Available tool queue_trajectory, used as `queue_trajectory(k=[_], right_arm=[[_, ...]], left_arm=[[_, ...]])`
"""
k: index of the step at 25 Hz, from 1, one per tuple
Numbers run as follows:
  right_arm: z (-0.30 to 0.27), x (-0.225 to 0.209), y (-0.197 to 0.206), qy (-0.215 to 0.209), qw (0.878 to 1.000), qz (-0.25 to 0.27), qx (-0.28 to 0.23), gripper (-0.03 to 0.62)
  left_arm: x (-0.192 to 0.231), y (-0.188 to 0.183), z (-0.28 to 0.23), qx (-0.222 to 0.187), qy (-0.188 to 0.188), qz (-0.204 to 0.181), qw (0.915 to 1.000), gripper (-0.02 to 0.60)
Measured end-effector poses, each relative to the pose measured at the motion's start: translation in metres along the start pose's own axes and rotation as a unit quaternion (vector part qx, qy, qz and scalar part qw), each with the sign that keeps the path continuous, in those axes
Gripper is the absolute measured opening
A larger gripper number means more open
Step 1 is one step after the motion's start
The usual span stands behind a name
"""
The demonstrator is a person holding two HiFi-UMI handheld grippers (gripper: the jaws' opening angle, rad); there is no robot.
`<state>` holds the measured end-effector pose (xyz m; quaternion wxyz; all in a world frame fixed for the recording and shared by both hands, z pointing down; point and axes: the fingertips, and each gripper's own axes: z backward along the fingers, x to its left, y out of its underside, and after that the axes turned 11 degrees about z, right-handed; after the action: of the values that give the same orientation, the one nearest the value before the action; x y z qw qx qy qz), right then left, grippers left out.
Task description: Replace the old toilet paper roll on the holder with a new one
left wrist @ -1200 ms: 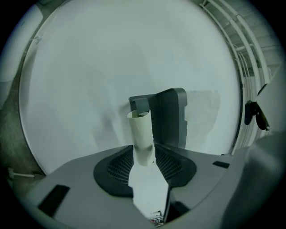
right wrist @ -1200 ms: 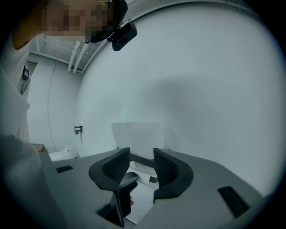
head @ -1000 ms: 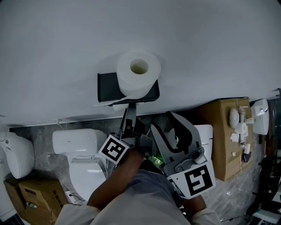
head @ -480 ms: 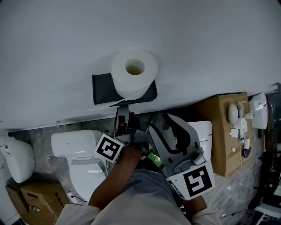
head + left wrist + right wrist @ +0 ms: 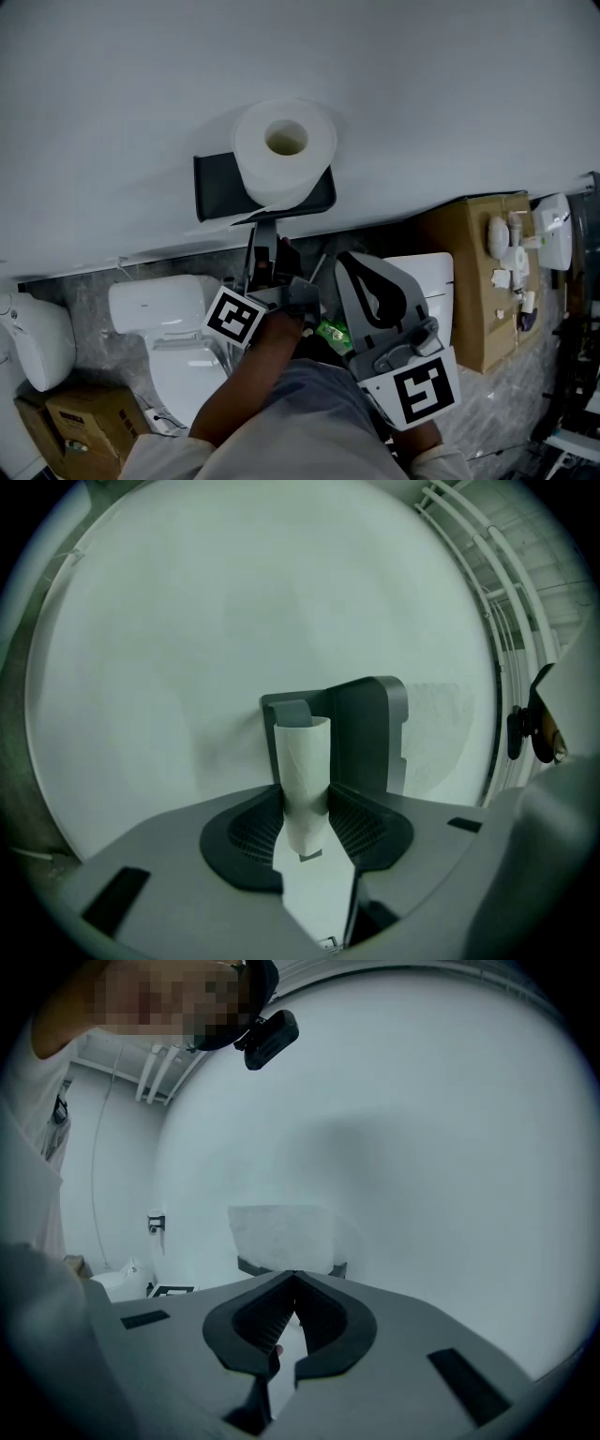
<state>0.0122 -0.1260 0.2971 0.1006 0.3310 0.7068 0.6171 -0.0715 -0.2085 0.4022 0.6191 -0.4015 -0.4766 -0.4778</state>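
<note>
Right gripper (image 5: pixel 294 1281) is nearest, low on the right in the head view, and it's fully closed. The jaws have just been closing, tips meet, nothing in between. It's aimed at the wall but sits well short of the holder.

Left gripper (image 5: pixel 306 797) is a bit further in, at the end of the person's bare forearm (image 5: pixel 246 380), reaching up under the holder. Its jaws are spread wide and the old bare cardboard toilet paper tube (image 5: pixel 302 761) stands right in the gap between the two ribbed pads. The tube fills that gap pretty closely on both sides, but it looks round and unsquashed, so I'd call it straddled rather than clamped.

Right behind the tube is the dark grey plastic wall-mounted holder (image 5: pixel 367 731). In the head view it's a flat dark shelf fixed to the wall.

The new full white toilet paper roll (image 5: pixel 284 152) is lying on top of that shelf, its hollow core facing the camera, touching the plain white wall (image 5: pixel 431 94) behind it.

Down at the floor by the wall: a white toilet (image 5: pixel 173 323) to the left of the grippers, a tall brown cardboard box (image 5: pixel 464 281) to the right with a few small white bits on top, and a smaller brown cardboard carton (image 5: pixel 66 417) at the near left.
</note>
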Motion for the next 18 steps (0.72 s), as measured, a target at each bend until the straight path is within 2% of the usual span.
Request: queue_trajectory(k=[18], right_arm=[[0.043, -0.029, 0.012, 0.033, 0.999, -0.010, 0.007, 0.018]], left_arm=[[0.005, 0.075, -0.016, 0.058, 0.001, 0.019, 0.9981, 0.156]])
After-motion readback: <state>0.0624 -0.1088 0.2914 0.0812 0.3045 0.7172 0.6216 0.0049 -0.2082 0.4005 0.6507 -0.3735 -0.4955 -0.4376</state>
